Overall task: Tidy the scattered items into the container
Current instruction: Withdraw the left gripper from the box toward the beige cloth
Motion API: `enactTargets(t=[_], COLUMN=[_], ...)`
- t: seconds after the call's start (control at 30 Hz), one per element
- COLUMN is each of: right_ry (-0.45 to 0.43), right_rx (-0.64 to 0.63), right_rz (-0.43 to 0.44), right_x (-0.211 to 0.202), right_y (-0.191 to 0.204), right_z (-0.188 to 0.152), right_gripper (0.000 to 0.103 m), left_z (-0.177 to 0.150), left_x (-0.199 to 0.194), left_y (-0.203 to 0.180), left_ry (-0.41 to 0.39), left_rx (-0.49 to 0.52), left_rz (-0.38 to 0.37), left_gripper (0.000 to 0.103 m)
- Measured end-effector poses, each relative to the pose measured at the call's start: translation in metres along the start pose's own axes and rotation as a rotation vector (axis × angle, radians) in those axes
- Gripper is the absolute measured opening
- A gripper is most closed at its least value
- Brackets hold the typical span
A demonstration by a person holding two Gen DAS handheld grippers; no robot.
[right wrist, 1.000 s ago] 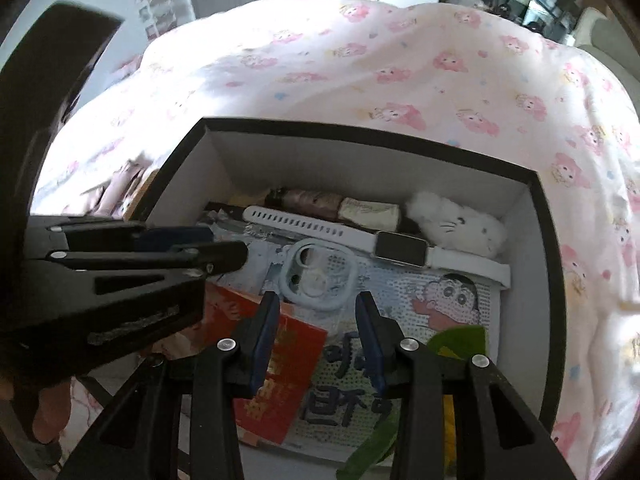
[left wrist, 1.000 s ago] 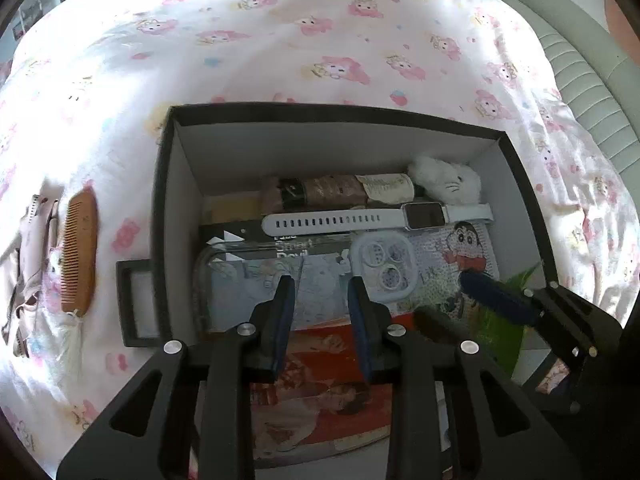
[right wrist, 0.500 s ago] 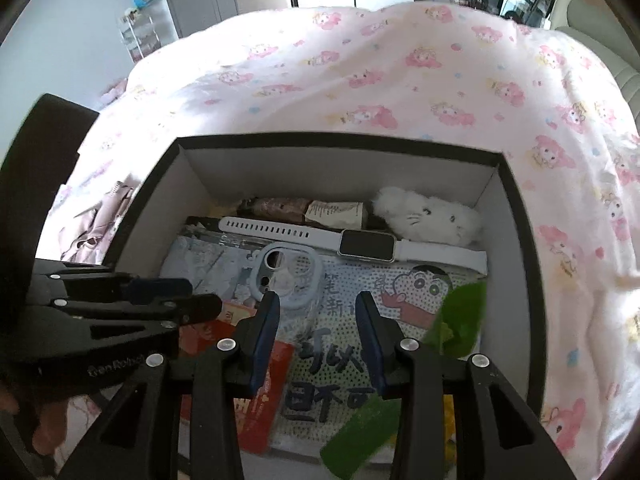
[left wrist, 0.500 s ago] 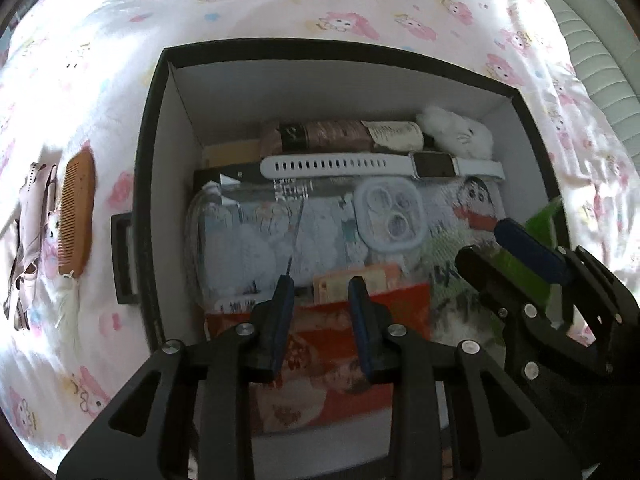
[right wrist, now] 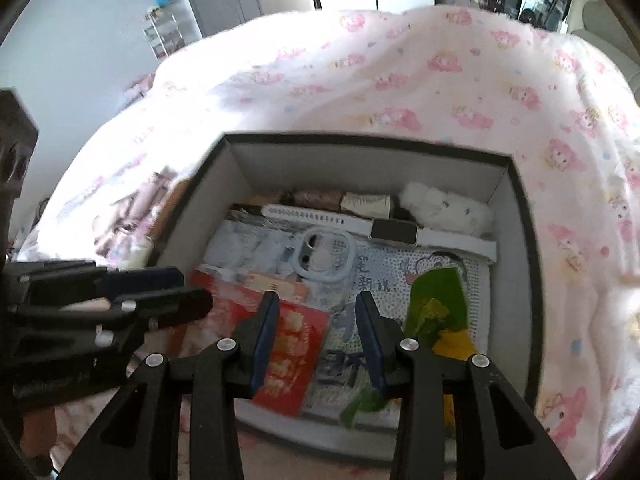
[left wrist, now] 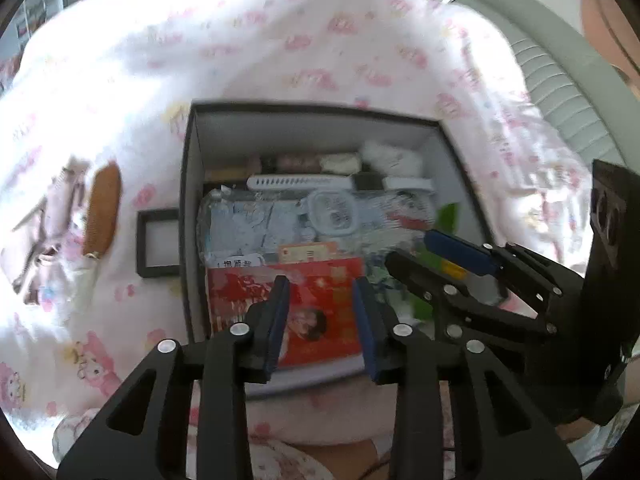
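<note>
A black box with white inner walls sits on the pink-patterned bedspread. In it lie a white watch, a pale phone case, a white plush, a red envelope, a clear bag and a green packet. My left gripper hangs above the box's near edge, its jaws opening with nothing between them. My right gripper is open over the near half of the box, also with nothing between its fingers. A brown comb lies on the bed left of the box.
Pinkish hair accessories lie left of the comb. A small black frame sticks out from the box's left wall. A grey padded headboard runs along the right. Each gripper shows in the other's view: the right gripper, the left gripper.
Both grippers have risen and drawn back from the box, so it looks smaller and further off. The left jaws stand wider than before. The right jaws keep the same gap.
</note>
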State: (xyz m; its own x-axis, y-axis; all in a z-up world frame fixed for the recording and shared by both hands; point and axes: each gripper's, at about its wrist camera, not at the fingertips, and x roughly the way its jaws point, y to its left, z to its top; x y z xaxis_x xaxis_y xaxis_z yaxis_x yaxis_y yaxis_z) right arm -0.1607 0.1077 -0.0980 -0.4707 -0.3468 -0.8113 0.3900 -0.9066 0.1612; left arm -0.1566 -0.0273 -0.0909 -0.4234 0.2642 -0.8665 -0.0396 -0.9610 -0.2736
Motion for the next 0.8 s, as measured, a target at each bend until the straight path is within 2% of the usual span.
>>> enactTargets(t=[0.1, 0.17, 0.27, 0.37, 0.6, 0.7, 0.8], right_ry=[-0.038, -0.063, -0.128, -0.167, -0.177, -0.200, -0.202], right_rx=[-0.004, -0.015, -0.032, -0.037, -0.088, -0.089, -0.147], right_rz=[0.019, -0.003, -0.018, -0.006, 0.002, 0.008, 0.040], right_x=[-0.033, -0.057, -0.098, -0.121, -0.148, -0.157, -0.159], right_y=[0.011, 0.018, 0.032, 0.048, 0.086, 0.098, 0.123], right_z=[-0.004, -0.006, -0.011, -0.020, -0.038, -0.037, -0.029], right_gripper=[0.035, 0.035, 0.036, 0.038, 0.039, 0.043, 0.044], left_z=[-0.014, -0.016, -0.027, -0.041, -0.070, -0.080, -0.092], left_x=[-0.049, -0.072, -0.106, -0.125, -0.151, -0.165, -0.182], left_y=[-0.009, -0.008, -0.012, -0.012, -0.006, 0.005, 0.026], left_ry=[-0.050, -0.088, -0.140, -0.160, -0.187, -0.225, -0.262], left_rx=[0.021, 0.038, 0.064, 0.056, 0.054, 0.018, -0.040], left_rz=[-0.032, -0.060, -0.086, -0.111, -0.109, -0.049, -0.057], left_gripper=[0.038, 0.044, 0.045, 0.045, 0.044, 0.044, 0.044])
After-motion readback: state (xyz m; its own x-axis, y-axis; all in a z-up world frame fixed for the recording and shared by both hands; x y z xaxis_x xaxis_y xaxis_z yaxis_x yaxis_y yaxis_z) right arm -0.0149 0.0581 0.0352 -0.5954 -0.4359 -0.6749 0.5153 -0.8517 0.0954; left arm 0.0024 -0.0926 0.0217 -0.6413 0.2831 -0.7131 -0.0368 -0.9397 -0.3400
